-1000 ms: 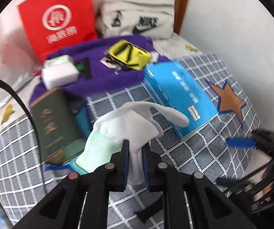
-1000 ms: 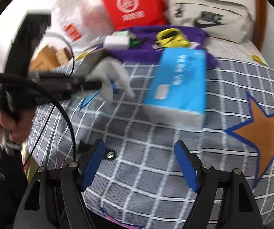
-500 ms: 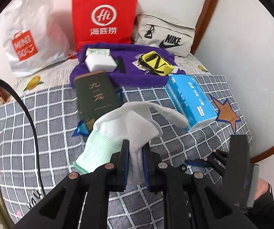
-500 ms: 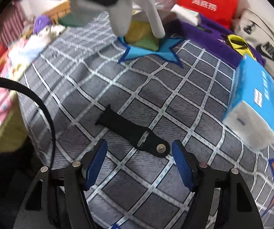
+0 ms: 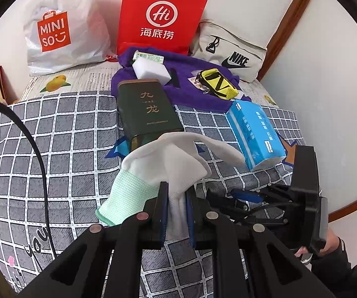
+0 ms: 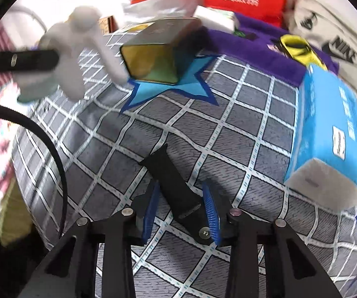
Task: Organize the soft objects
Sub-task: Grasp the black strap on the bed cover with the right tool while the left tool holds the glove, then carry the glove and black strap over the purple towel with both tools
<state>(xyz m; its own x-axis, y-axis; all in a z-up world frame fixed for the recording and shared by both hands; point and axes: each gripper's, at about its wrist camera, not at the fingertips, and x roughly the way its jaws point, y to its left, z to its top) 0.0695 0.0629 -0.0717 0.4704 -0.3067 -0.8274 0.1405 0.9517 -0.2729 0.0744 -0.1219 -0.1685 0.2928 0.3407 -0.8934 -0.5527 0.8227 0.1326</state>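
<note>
Black rubbery strap (image 6: 176, 188), low centre: our right hand-held gripper (image 6: 182, 213) has just been closing around it, pads not clearly pressing; left hand-held gripper (image 5: 177, 213) clamps the white-and-mint knit glove (image 5: 168, 171).

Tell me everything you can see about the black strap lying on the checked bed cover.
The black strap is a short, flat band, matte like rubber or silicone, with a slot and a small metal stud near its close end. It lies flat on the grey checked cover, running diagonally between the right gripper's blue pads, whose jaws have just been closing around it. Whether the pads press it yet is unclear.
</note>
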